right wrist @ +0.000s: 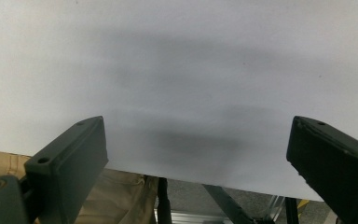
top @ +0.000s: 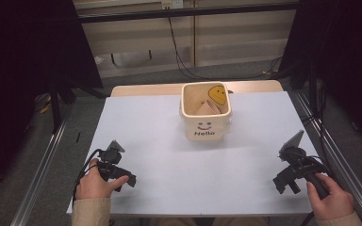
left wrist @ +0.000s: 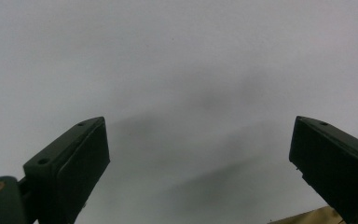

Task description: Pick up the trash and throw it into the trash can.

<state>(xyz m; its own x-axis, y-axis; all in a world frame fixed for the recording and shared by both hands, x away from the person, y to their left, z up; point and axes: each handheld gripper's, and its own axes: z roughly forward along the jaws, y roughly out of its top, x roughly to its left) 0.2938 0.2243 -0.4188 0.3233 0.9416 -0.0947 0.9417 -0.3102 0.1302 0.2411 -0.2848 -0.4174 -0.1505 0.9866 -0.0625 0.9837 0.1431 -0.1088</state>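
- The bin [top: 205,118], holding a yellow smiley toy [top: 218,94] and tan pieces, stands on the white surface [top: 169,155], far of both tools.
- Left tool [top: 131,180], near-left of the bin: jaws spread, nothing between.
- Right tool [top: 280,184], near-right of the bin: jaws spread, empty.
- Judged step: resting at the near edge; the next move calls for a reach forward to the bin.

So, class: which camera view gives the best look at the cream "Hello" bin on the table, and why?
The high view. The bin stands whole at the far middle of the white table, its smiley face, lettering and open top all plain, with a yellow smiley item inside. Both gripper views look along their open jaws at bare white tabletop, not towards the bin.
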